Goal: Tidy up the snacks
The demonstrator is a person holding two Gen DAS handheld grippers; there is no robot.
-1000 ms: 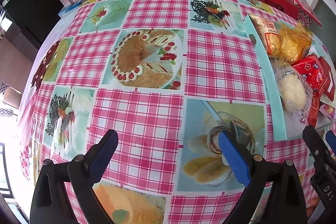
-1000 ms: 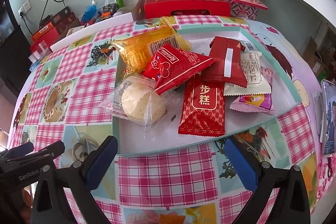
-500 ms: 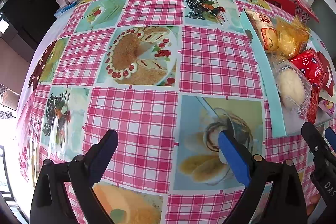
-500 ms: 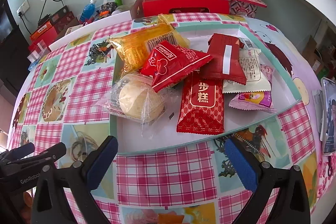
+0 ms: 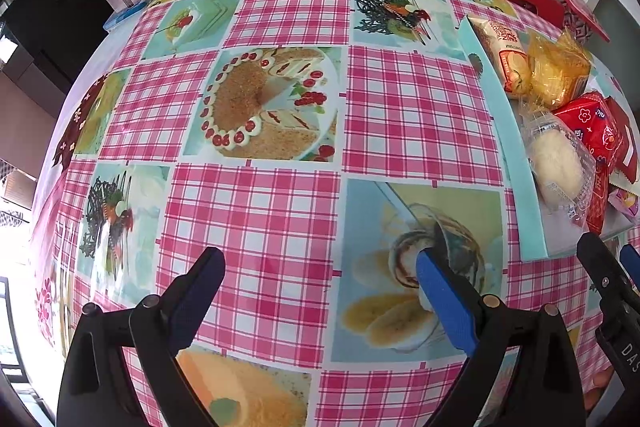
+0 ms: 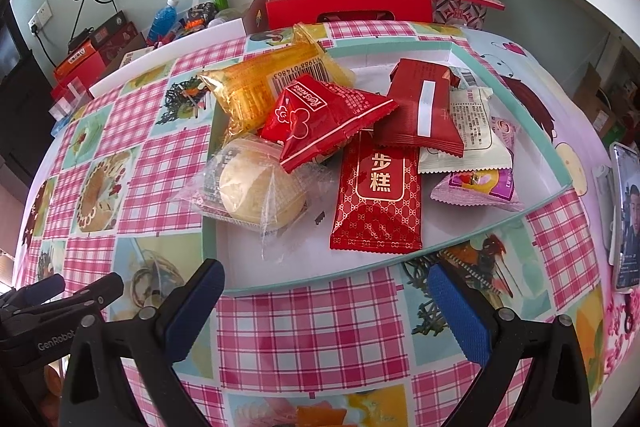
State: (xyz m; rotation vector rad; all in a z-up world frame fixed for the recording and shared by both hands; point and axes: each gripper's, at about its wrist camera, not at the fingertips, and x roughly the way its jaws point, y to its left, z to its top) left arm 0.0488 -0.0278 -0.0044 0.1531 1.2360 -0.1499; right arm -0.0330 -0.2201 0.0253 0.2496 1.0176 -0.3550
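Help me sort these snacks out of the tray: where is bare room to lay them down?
The checkered tablecloth left of the tray is bare, from the tray's rim across to the table's far-left edge. A bare strip of tray floor lies at its near edge. The tray's middle is crowded: the packets overlap around the round bun and red packet.

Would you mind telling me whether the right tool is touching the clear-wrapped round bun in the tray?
Apart. The right wrist view shows the right tool open over the tablecloth, with the tray's near rim and bare tray floor between it and the bun.
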